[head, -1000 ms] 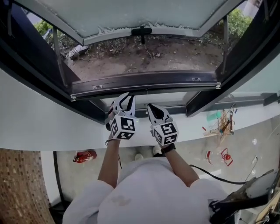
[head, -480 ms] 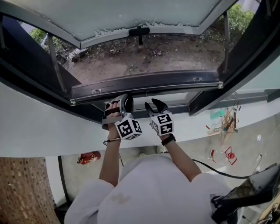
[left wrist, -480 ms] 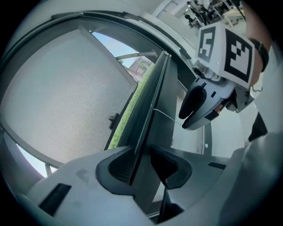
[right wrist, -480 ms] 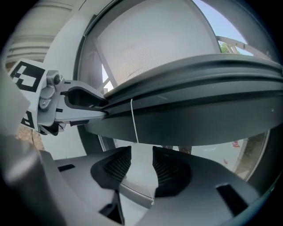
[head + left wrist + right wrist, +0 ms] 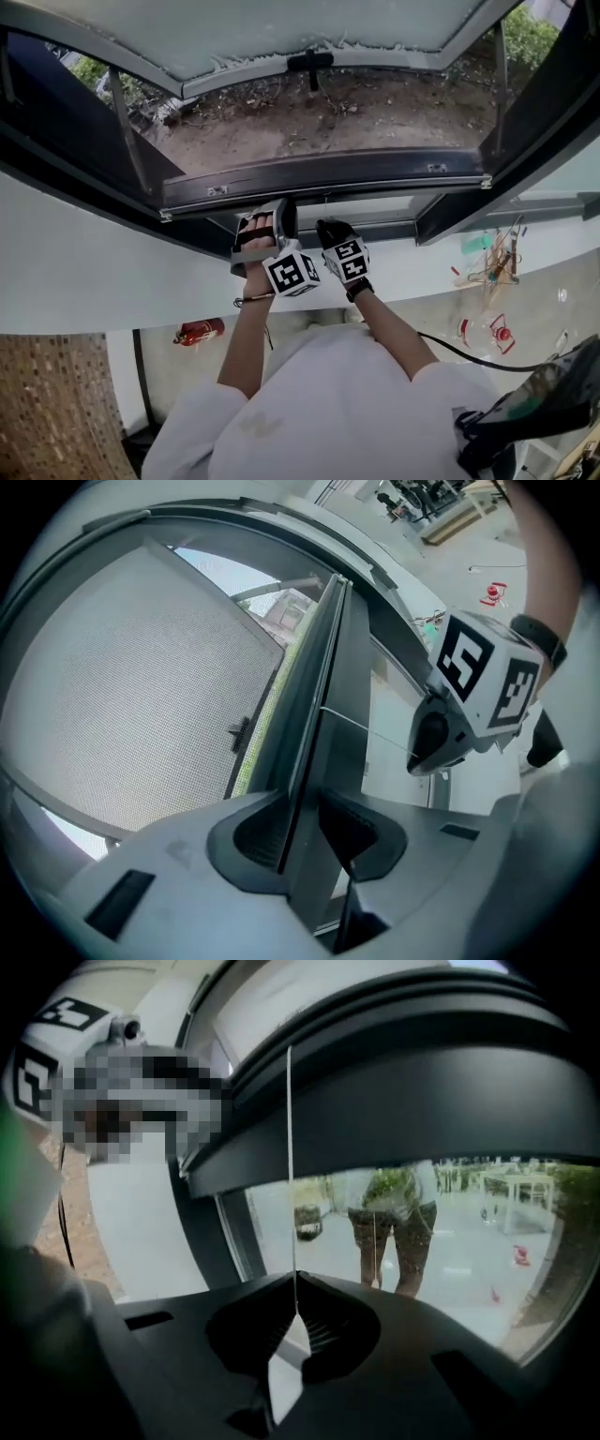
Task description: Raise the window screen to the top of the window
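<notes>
Open window (image 5: 309, 28), left claw (image 5: 300, 825) clamping one screen rail (image 5: 317, 747), right claw (image 5: 295, 1285) just pinched one cord (image 5: 290, 1166).

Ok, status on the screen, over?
Left tool clamped on screen bar. Right tool just closed, shut on pull cord. Nothing seen blocking the bar.
</notes>
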The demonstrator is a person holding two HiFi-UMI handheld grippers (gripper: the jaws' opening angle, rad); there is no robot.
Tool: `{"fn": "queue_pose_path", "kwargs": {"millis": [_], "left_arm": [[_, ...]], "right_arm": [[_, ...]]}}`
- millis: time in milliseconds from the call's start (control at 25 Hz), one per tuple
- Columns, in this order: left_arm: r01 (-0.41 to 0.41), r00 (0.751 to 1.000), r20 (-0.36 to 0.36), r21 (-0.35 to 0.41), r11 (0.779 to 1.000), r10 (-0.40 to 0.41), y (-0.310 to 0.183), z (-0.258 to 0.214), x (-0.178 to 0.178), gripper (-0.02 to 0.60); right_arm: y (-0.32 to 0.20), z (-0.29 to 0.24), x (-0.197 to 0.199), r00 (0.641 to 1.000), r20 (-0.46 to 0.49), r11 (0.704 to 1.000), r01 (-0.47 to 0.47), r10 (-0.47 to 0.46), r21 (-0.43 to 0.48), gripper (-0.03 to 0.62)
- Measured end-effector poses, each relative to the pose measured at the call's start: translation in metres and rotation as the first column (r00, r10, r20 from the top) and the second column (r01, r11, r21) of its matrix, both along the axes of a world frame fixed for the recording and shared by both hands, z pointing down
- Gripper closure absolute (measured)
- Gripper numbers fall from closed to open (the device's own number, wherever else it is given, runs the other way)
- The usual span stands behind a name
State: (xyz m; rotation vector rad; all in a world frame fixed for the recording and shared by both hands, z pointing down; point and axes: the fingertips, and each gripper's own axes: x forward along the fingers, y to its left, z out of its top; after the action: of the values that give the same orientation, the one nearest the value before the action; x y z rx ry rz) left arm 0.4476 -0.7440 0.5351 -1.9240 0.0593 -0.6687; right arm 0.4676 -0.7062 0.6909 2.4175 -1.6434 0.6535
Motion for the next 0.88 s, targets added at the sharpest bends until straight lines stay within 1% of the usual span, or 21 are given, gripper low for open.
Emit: {"fn": "queue_pose_path", "kwargs": {"millis": [80,160,240,320,400,440,480,560,640,680,760,880], "left_arm": [[0.001,1.0,0.003,0.003,1.0,-0.001,0.0,0.0,0.0,0.494],[-0.002,1.0,0.004,0.005,1.0,0.002,-0.001,-0.001,0.001,0.494],[-0.007,1.0,0.001,0.004,1.0,0.007,-0.001,0.0,0.001,0.494],[-0.009,1.0,-0.005,0.003,1.0,0.01,-0.001,0.0,0.001,0.494],[-0.014,1.0,-0.008,0.005,1.0,0.014,-0.002,0.0,-0.001,0.495],[-0.022,1.0,-0.005,0.01,1.0,0.022,-0.002,0.0,-0.002,0.495],[-0.032,0.999,0.004,0.021,0.999,0.032,-0.002,0.001,-0.003,0.495],[-0.043,0.999,0.03,0.07,0.997,0.041,-0.001,0.003,-0.005,0.495],[-0.038,0.999,0.036,0.121,0.992,0.034,-0.002,0.002,-0.004,0.507],[-0.03,0.999,0.025,0.122,0.992,0.027,-0.002,0.002,-0.003,0.513],[-0.013,1.0,0.004,0.093,0.996,0.013,-0.002,0.002,-0.003,0.522],[-0.022,1.0,0.002,0.046,0.999,0.022,0.0,0.002,-0.003,0.522]], "right_arm": [[0.007,0.029,-0.009,0.999,0.038,0.996,0.017,-0.013,-0.085,0.594],[0.019,0.069,-0.019,0.996,0.088,0.986,0.036,-0.022,-0.166,0.594],[0.033,0.109,-0.037,0.986,0.154,0.97,0.095,-0.061,-0.222,0.594],[0.051,0.143,-0.061,0.969,0.218,0.943,0.177,-0.117,-0.281,0.594],[0.071,0.171,-0.083,0.958,0.242,0.913,0.229,-0.151,-0.338,0.594],[0.078,0.179,-0.089,0.957,0.241,0.911,0.238,-0.161,-0.338,0.594],[0.082,0.179,-0.091,0.958,0.236,0.916,0.238,-0.165,-0.324,0.594],[0.089,0.175,-0.09,0.961,0.23,0.925,0.224,-0.156,-0.306,0.594],[0.101,0.178,-0.088,0.964,0.234,0.933,0.194,-0.124,-0.303,0.594],[0.105,0.178,-0.086,0.965,0.243,0.941,0.172,-0.101,-0.293,0.594],[0.114,0.175,-0.085,0.961,0.27,0.955,0.139,-0.066,-0.263,0.594],[0.121,0.172,-0.094,0.96,0.272,0.962,0.137,-0.07,-0.237,0.594]]}}
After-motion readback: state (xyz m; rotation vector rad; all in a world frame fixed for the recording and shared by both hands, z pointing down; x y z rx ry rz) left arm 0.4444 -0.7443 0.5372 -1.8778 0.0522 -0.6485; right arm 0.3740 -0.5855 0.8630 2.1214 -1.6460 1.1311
